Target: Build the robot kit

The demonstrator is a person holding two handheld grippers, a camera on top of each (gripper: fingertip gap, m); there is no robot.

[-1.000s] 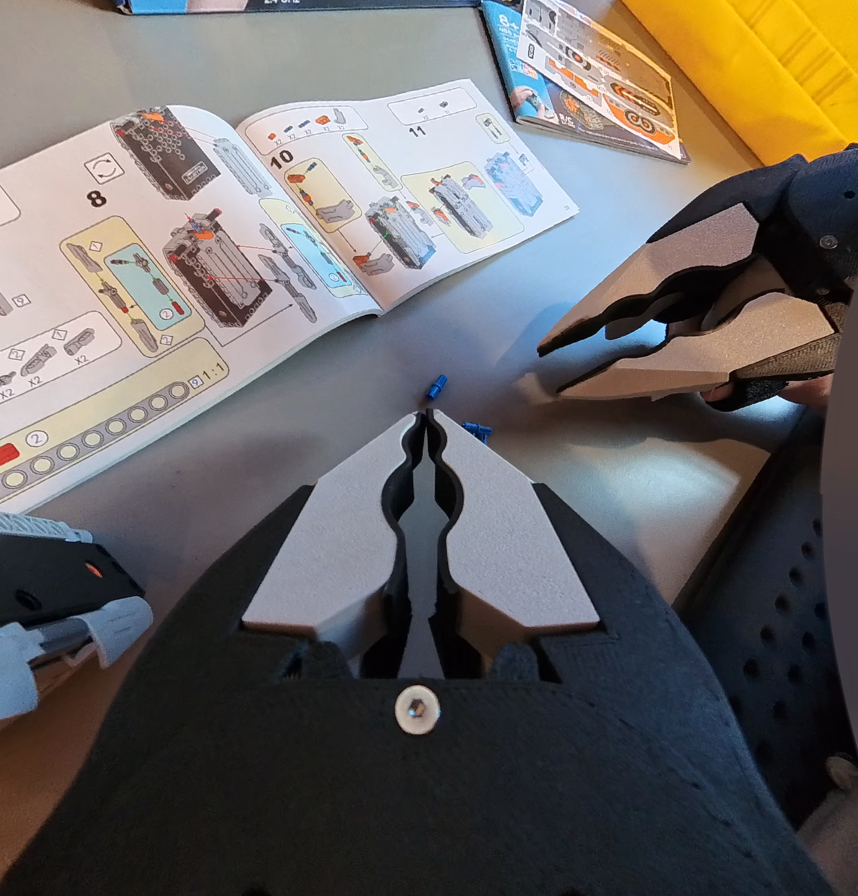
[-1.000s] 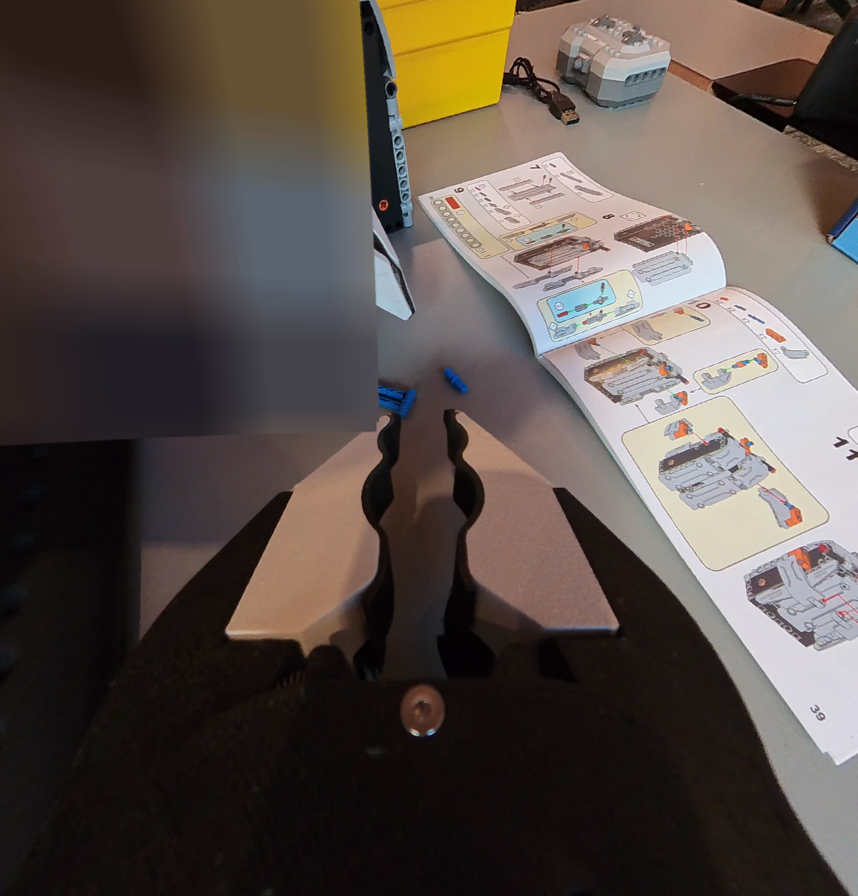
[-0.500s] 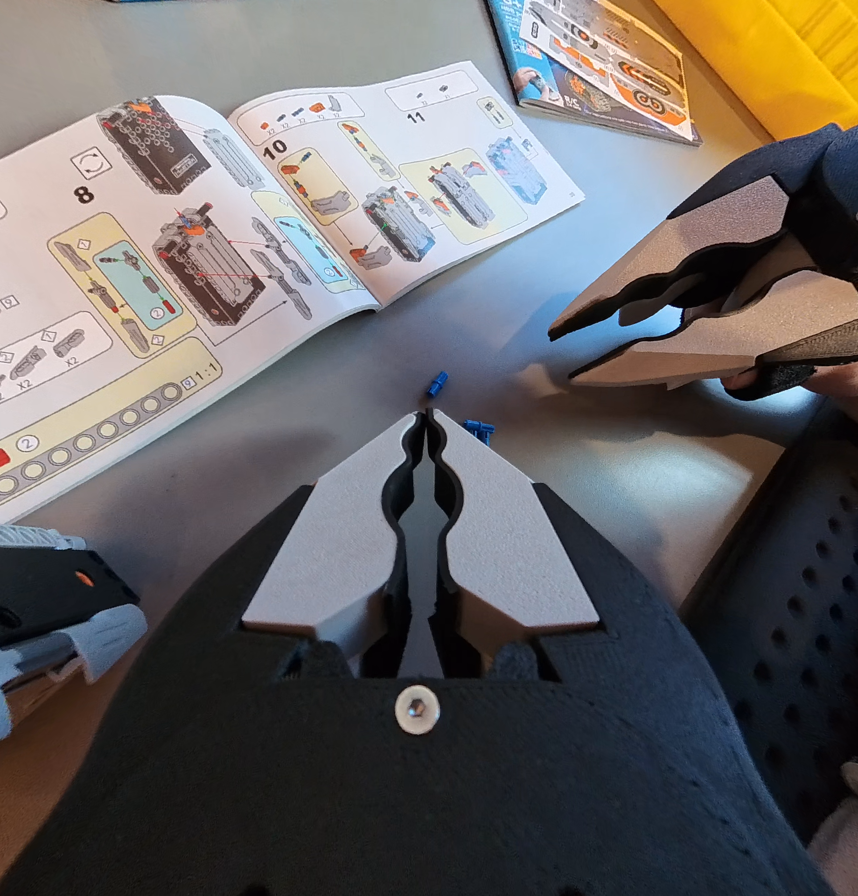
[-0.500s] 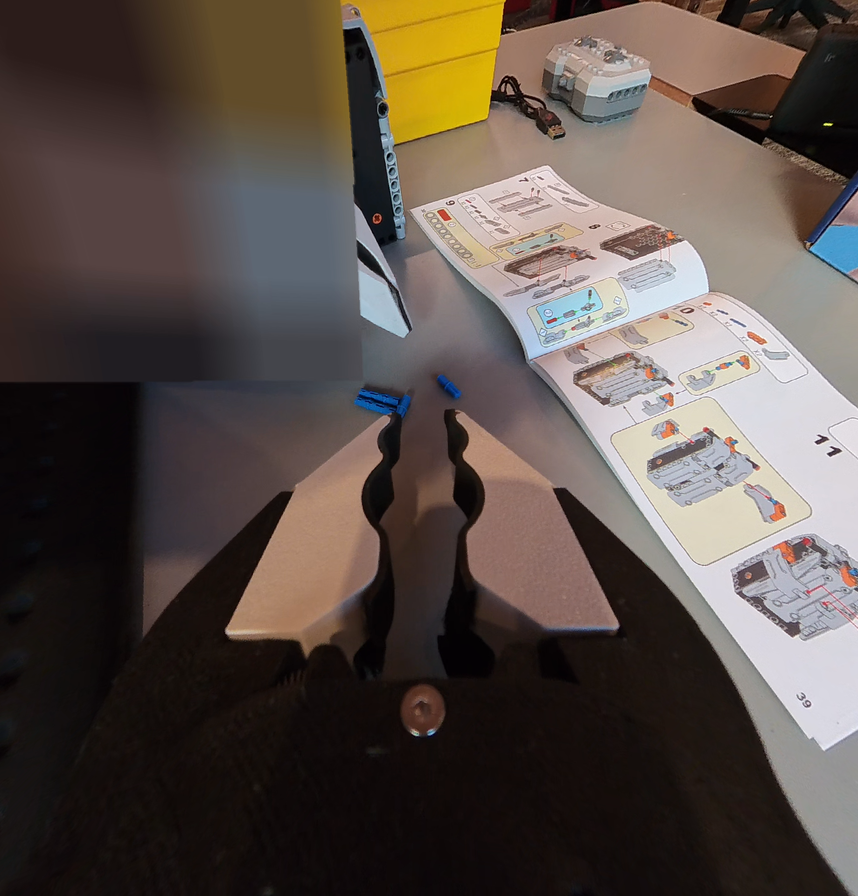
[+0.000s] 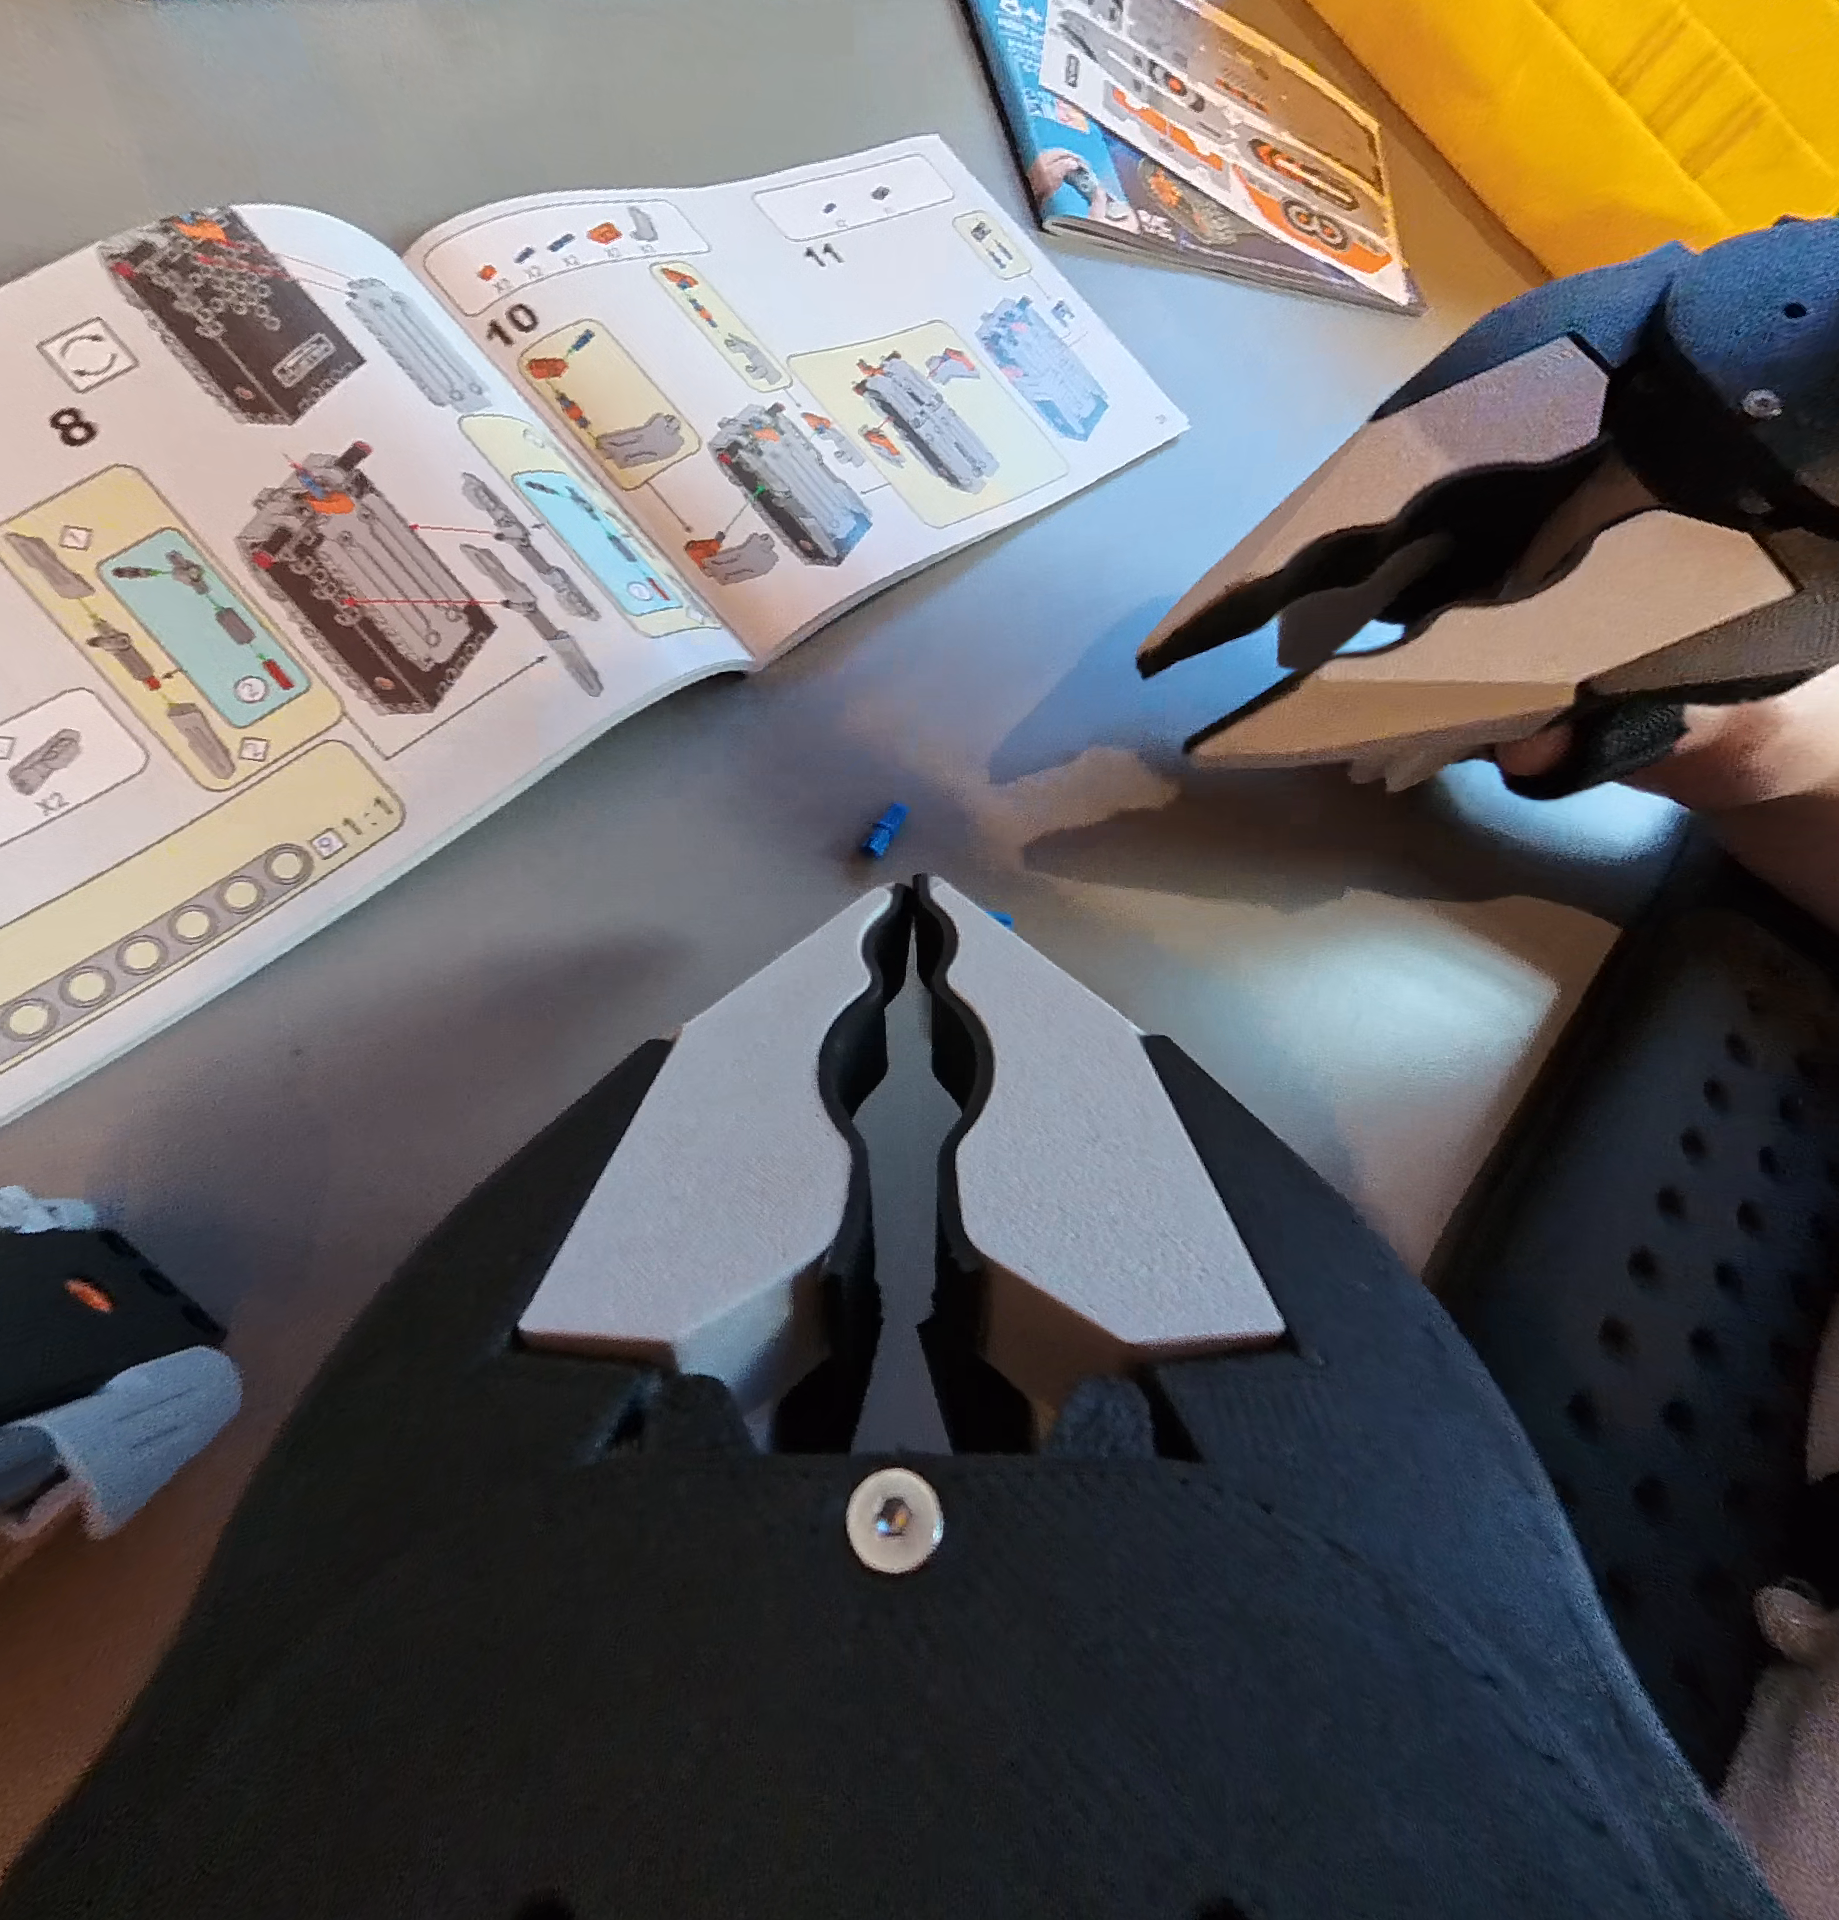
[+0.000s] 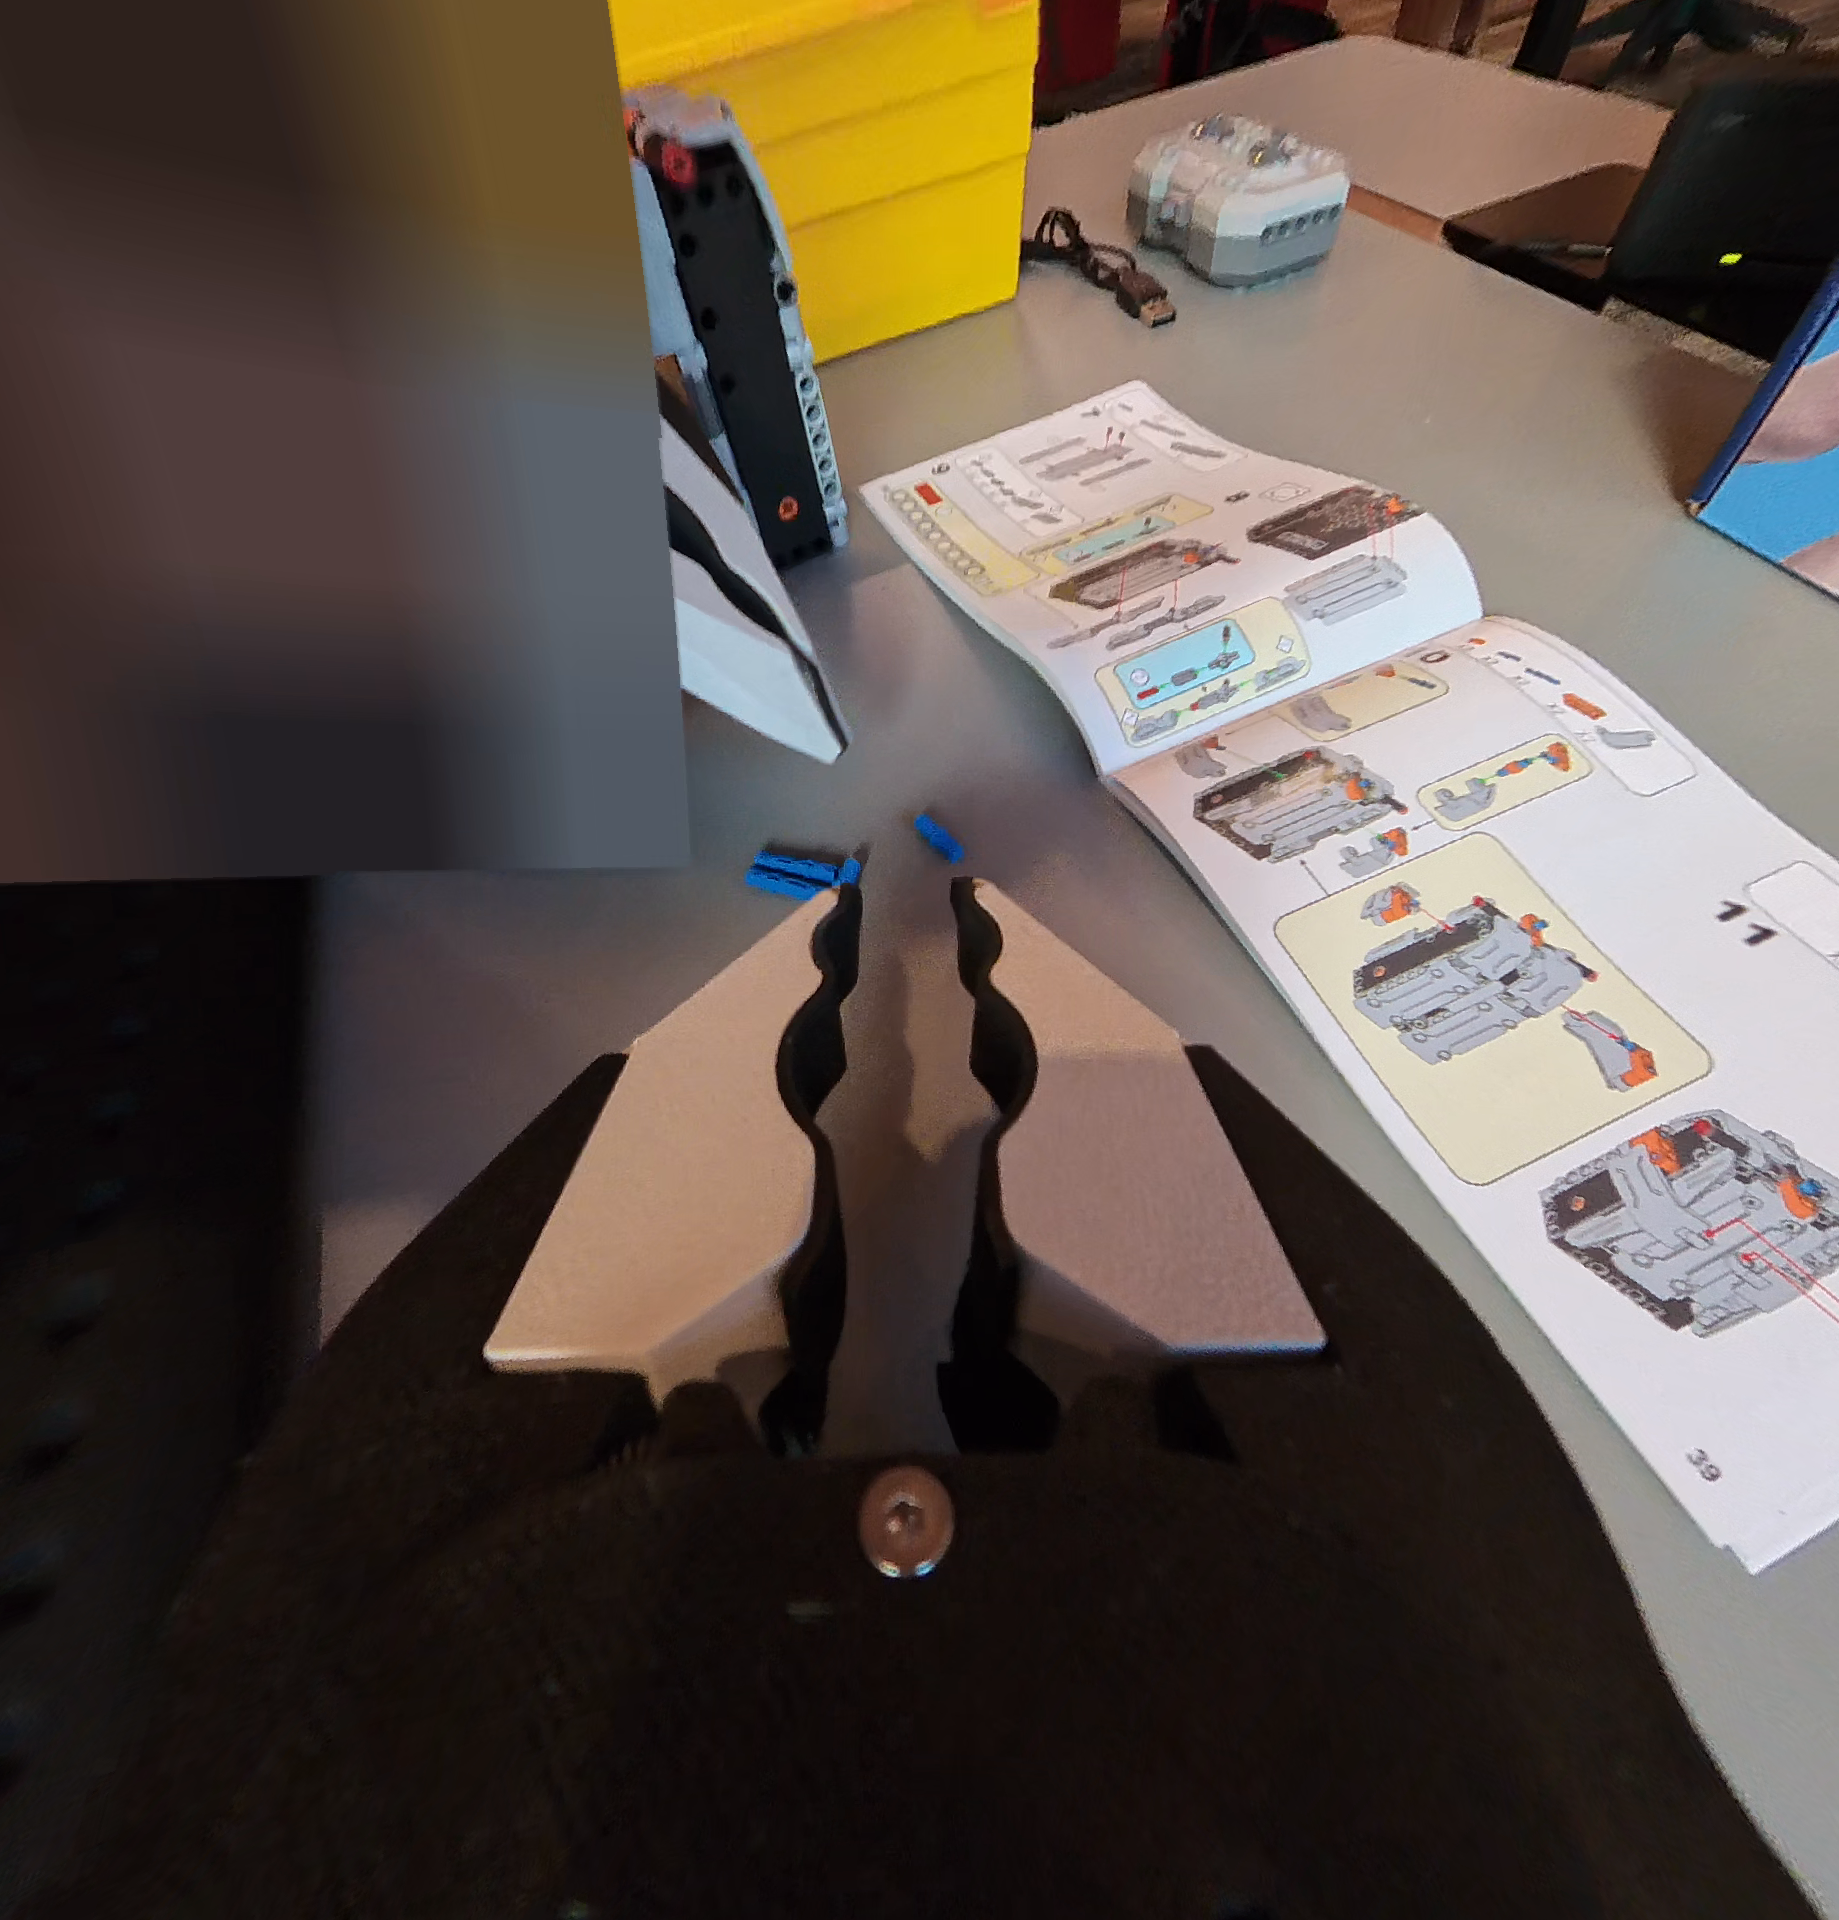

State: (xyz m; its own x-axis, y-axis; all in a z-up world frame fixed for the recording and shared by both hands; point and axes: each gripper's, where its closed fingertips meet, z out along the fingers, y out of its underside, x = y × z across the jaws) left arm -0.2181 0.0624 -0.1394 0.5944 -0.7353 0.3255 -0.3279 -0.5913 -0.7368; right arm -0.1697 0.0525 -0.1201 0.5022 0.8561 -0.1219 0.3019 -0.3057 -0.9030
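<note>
My left gripper [image 5: 915, 891] is shut and empty, low over the grey table [image 5: 1258, 997]. A small blue pin [image 5: 882, 829] lies just beyond its tips. Another blue piece [image 5: 998, 917] peeks out beside its right finger. My right gripper [image 5: 1164, 701] hovers above the table to the right, jaws slightly apart and empty. In the right wrist view the right gripper [image 6: 907, 891] is open, with the blue pin [image 6: 938, 837] just ahead and a pair of blue pins [image 6: 801, 871] by its left fingertip. The left gripper's fingers [image 6: 749, 665] show beyond them.
An open instruction booklet [image 5: 479, 520] lies left of the pins; it also shows in the right wrist view [image 6: 1414, 935]. A black and grey brick assembly [image 6: 749, 343] stands behind. A yellow bin [image 6: 894, 187], grey hub [image 6: 1237, 197], cable [image 6: 1102, 270] and second booklet [image 5: 1206, 156] lie farther off. About 6 centimeters separates my left fingertips from my right.
The right gripper has lifted a little off the table and tilted up, still open. The left gripper has stayed shut and nearly still. The blue pins have not moved.
</note>
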